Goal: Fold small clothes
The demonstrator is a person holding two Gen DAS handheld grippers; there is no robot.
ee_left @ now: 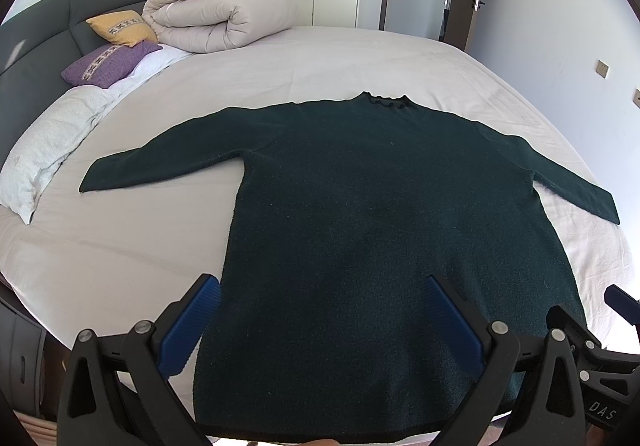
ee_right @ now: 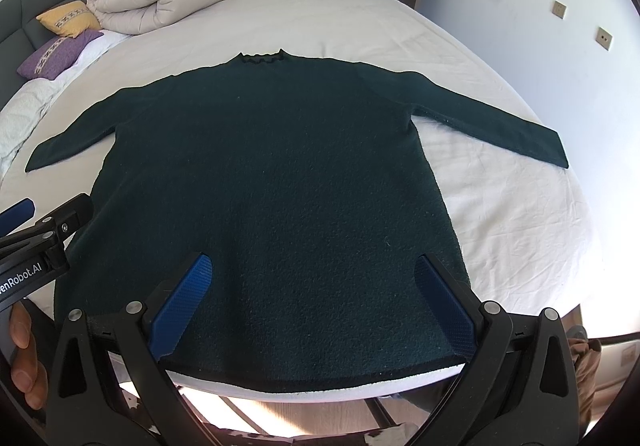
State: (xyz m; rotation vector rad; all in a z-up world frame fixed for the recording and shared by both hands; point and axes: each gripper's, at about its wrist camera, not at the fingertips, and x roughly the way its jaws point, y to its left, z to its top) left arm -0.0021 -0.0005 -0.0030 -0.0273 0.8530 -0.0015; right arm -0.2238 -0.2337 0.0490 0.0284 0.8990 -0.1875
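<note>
A dark green long-sleeved sweater [ee_left: 380,206] lies flat on the white bed sheet [ee_left: 120,246], collar away from me, both sleeves spread out to the sides. It also shows in the right wrist view [ee_right: 272,186]. My left gripper [ee_left: 320,294] is open and empty, hovering over the sweater's lower left part near the hem. My right gripper [ee_right: 312,274] is open and empty, over the lower right part near the hem. The left gripper's body [ee_right: 36,242] shows at the left edge of the right wrist view.
A rolled beige duvet [ee_left: 216,18], a yellow pillow [ee_left: 124,28] and a purple pillow [ee_left: 108,64] lie at the far left by the dark headboard [ee_left: 36,38]. A white pillow [ee_left: 44,150] lies at the left. The bed's near edge [ee_right: 320,394] is just below the hem.
</note>
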